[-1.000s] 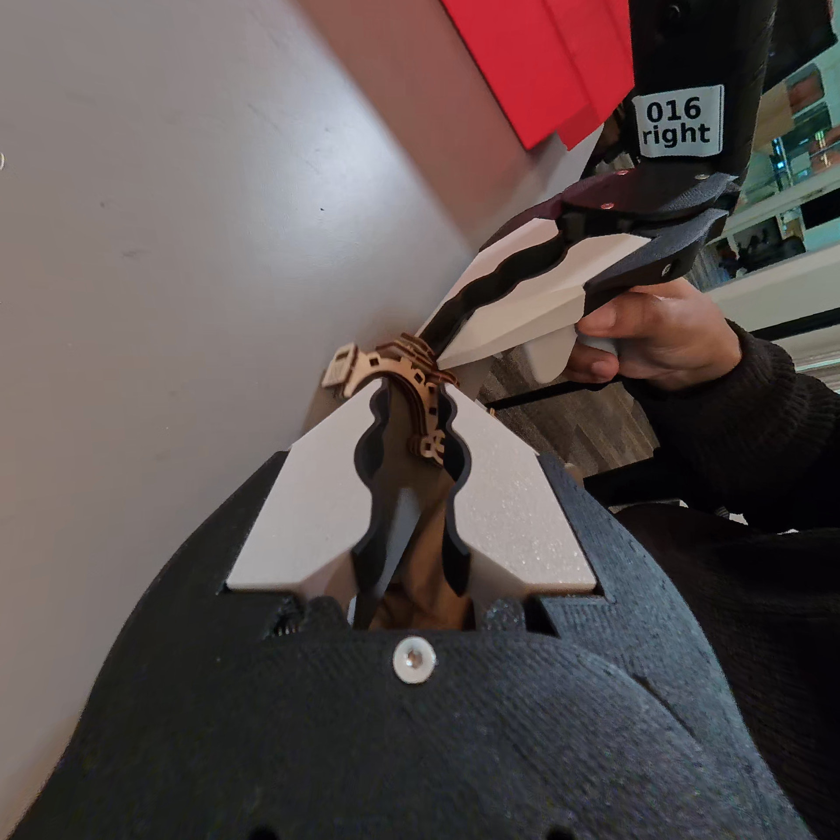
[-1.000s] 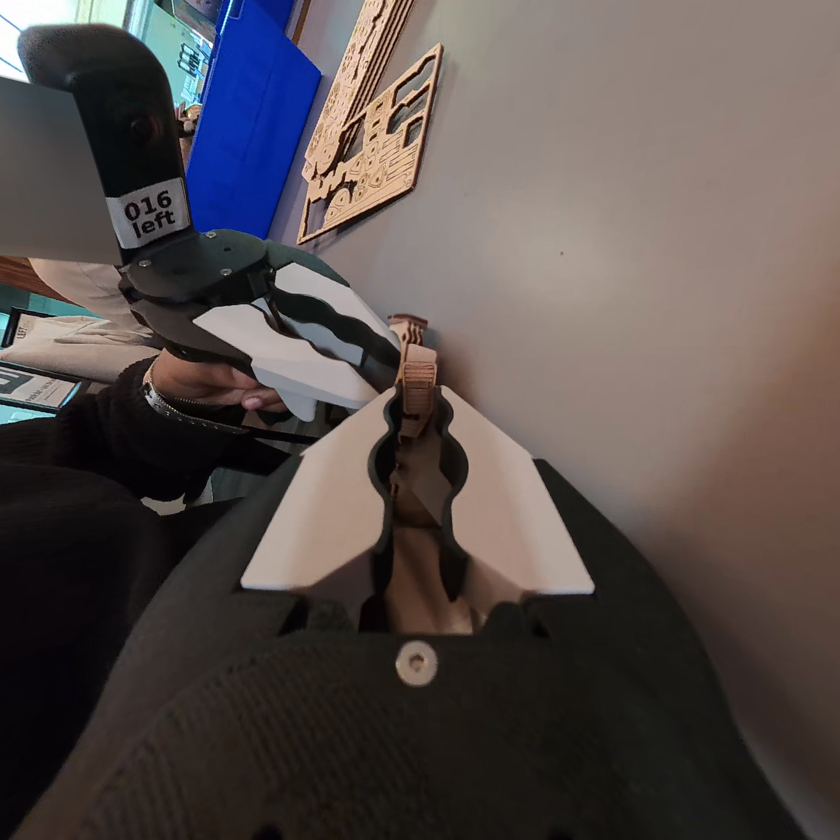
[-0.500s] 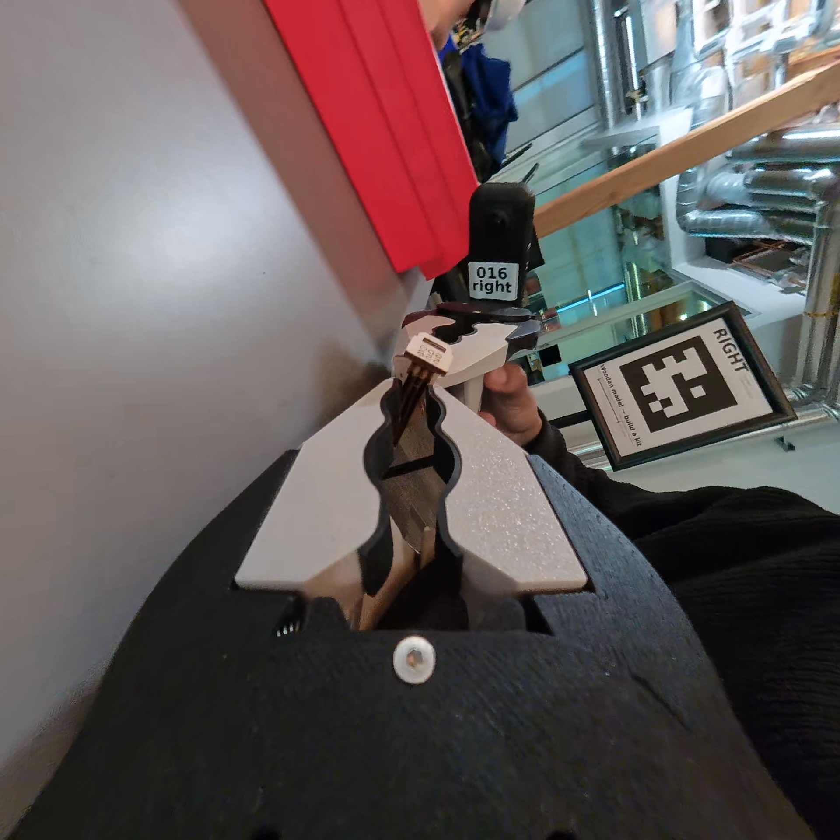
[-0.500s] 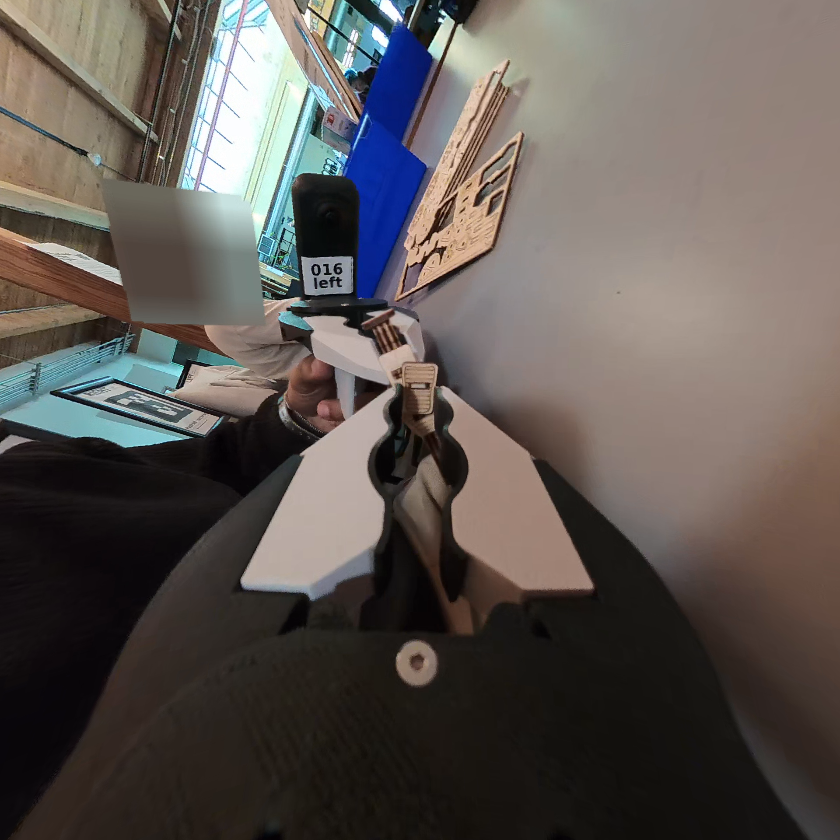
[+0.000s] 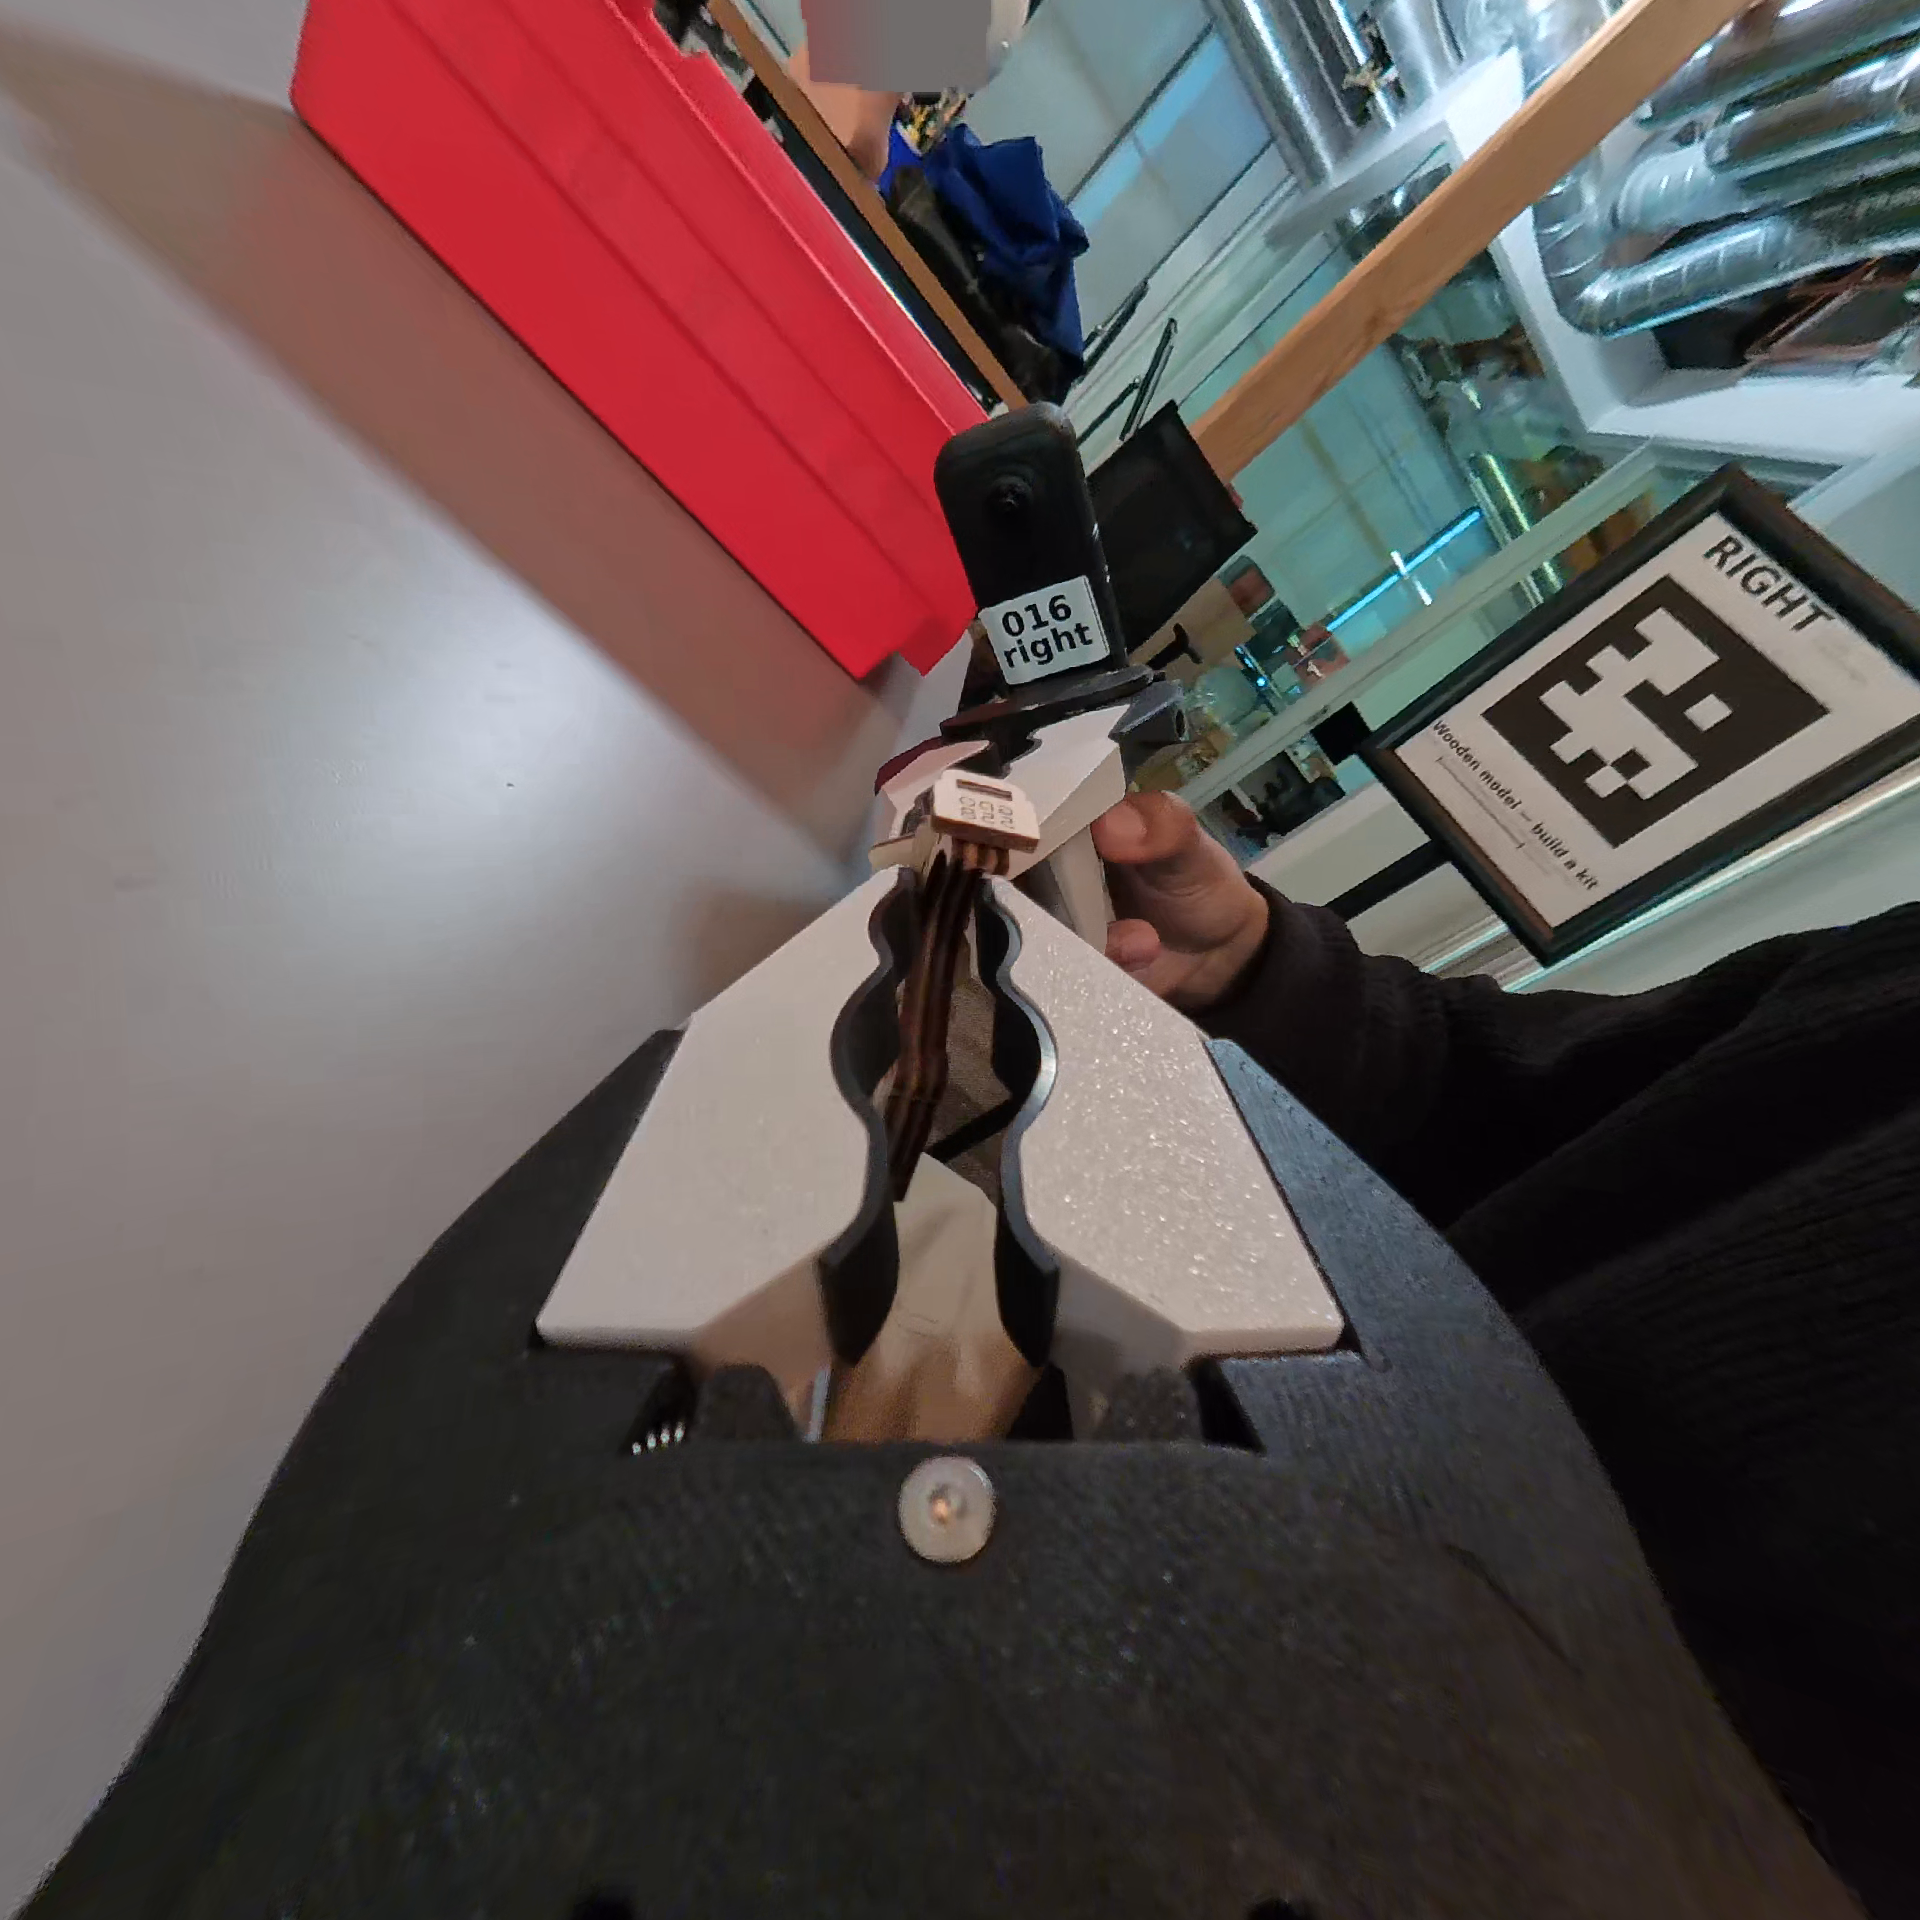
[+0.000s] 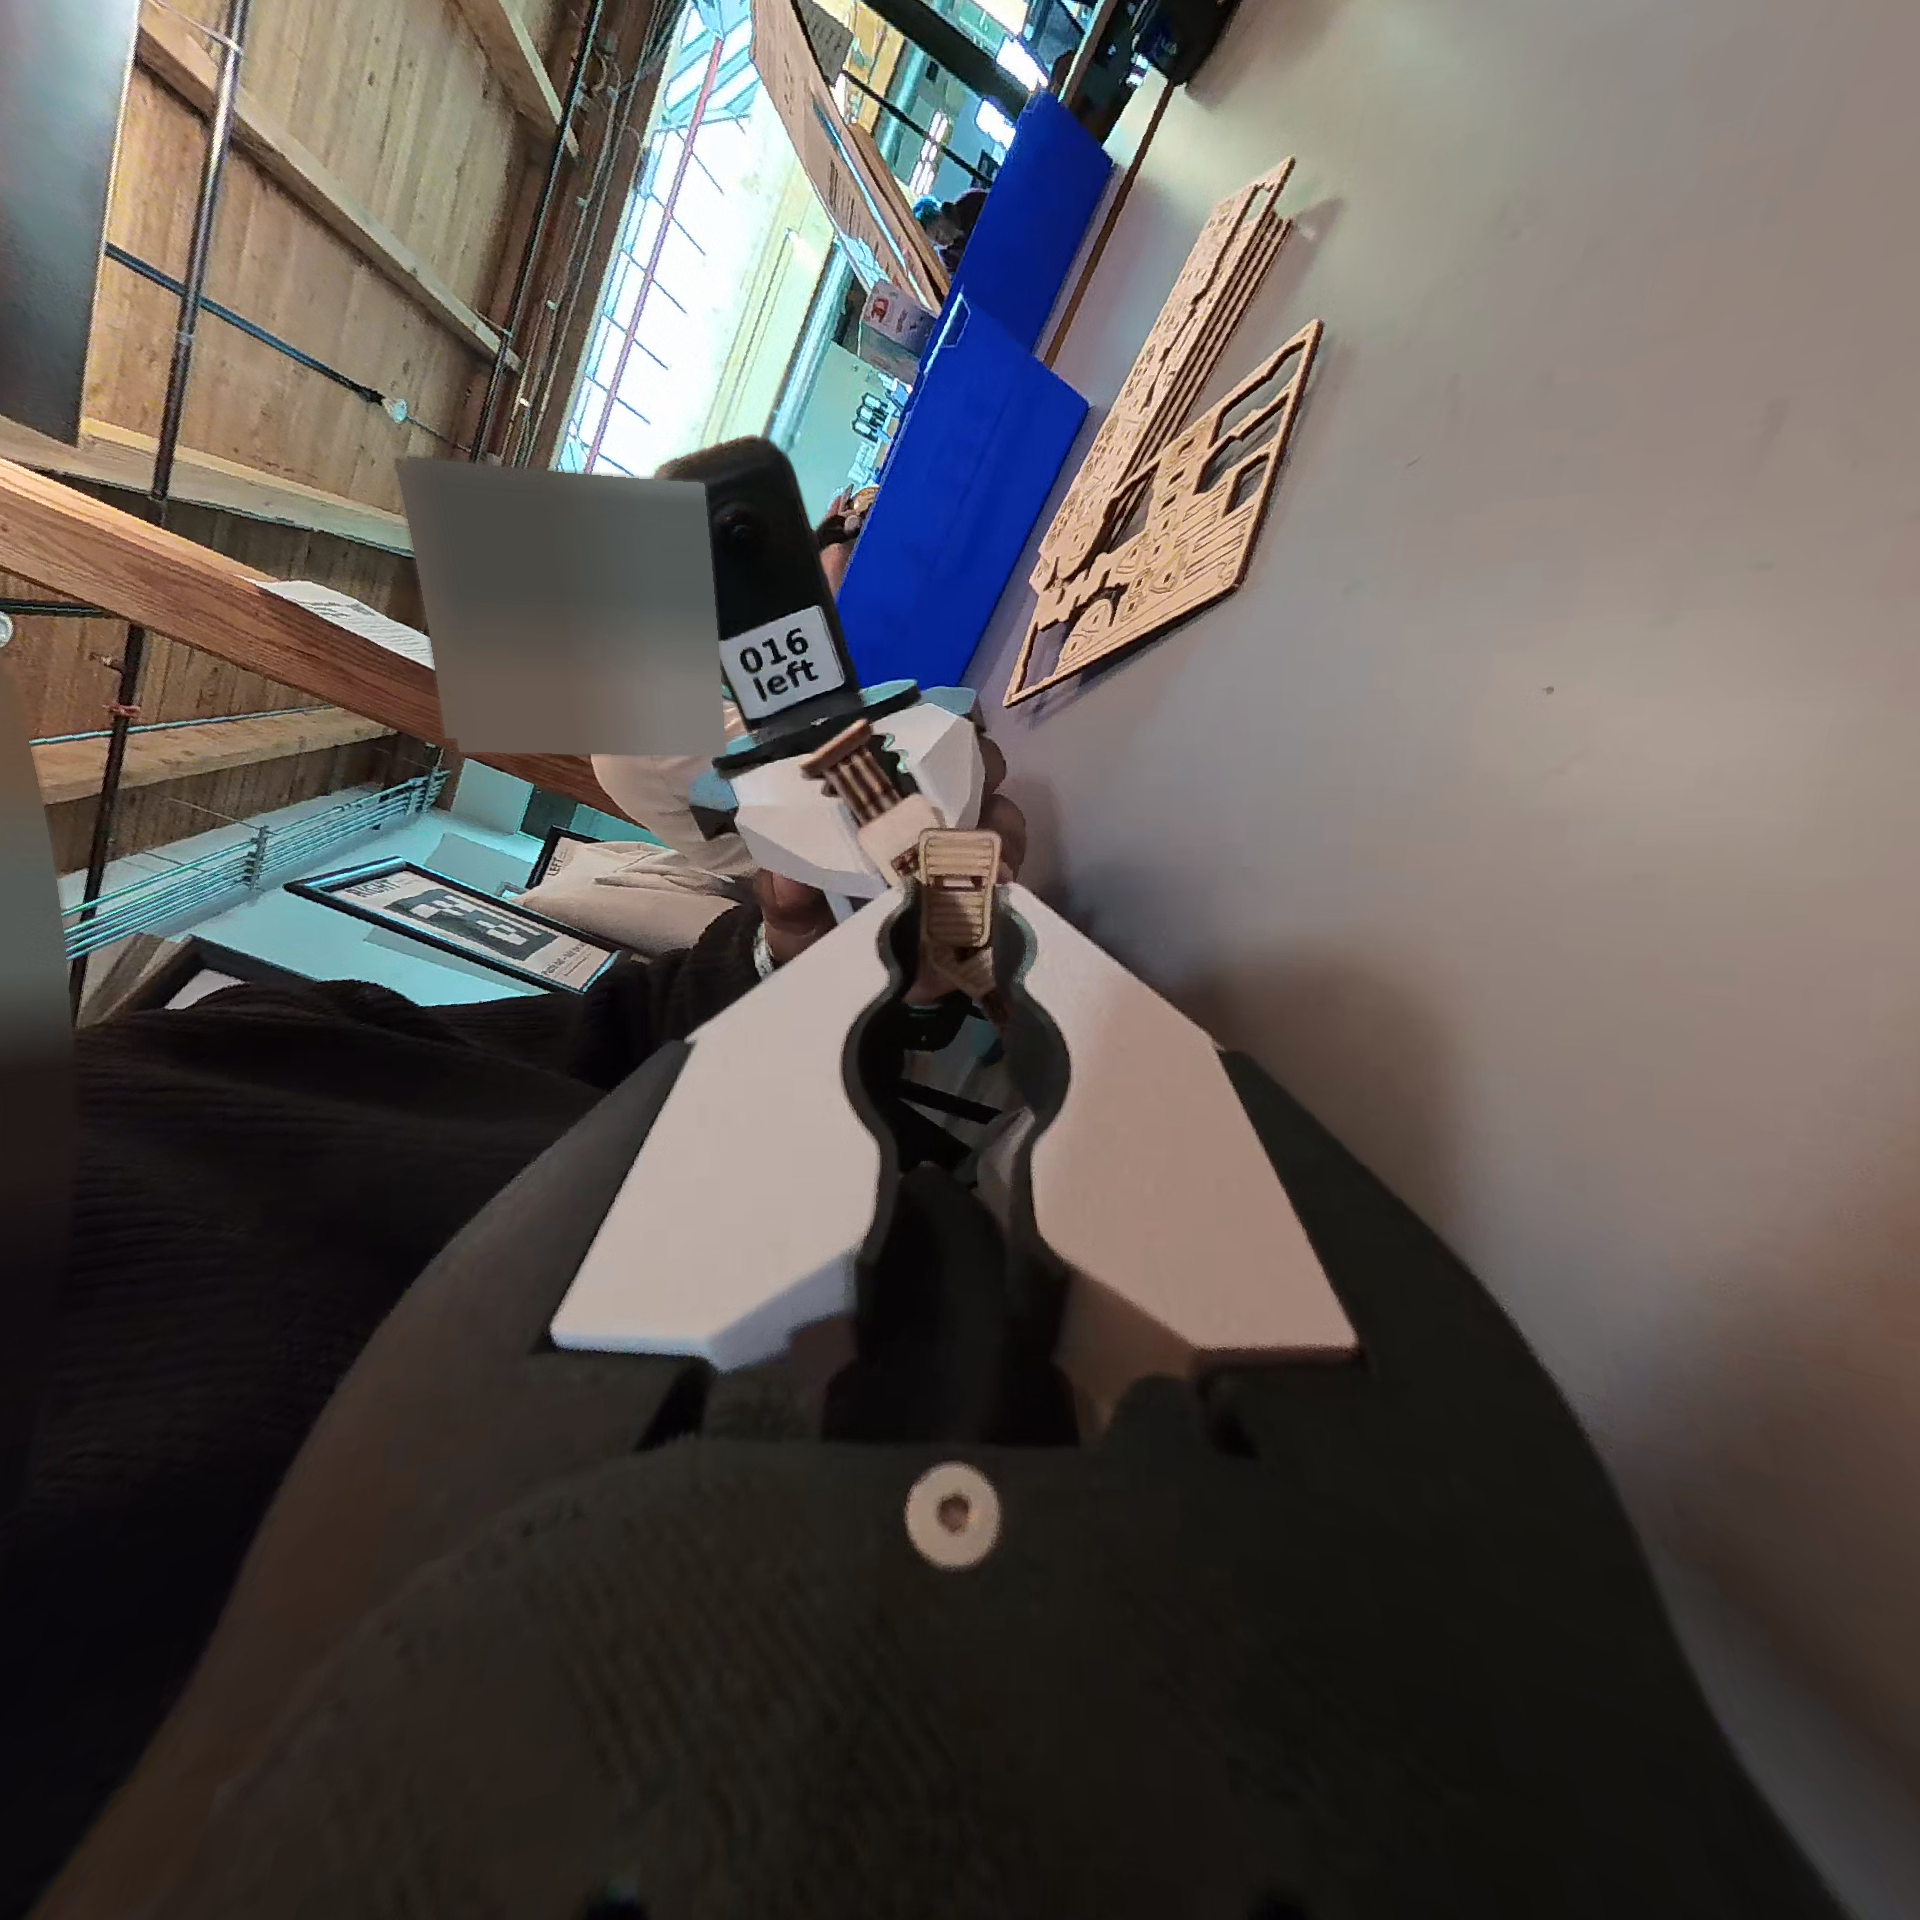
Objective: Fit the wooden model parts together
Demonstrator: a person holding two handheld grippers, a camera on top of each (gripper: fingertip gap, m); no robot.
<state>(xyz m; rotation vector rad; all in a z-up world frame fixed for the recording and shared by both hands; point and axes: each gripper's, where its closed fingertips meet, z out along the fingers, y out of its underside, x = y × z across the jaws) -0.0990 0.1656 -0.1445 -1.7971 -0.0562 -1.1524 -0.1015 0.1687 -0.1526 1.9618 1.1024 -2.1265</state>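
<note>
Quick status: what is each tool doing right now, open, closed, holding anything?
Left tool: closed on a layered wooden part.
Right tool: closed on a slatted wooden part.

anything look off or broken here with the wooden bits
Nothing stands out. The left gripper and right gripper each pinch a wooden part that looks intact; punched sheets lie flat on the table.

Red box (image 5: pixel 644 343) at the upper left of the left wrist view, resting on the grey table (image 5: pixel 260 779). Framed sign (image 5: pixel 1662 717) with black and white pattern at the right edge. Blue panels (image 6: pixel 966 488) at upper centre of the right wrist view, standing beside the table edge.
</note>
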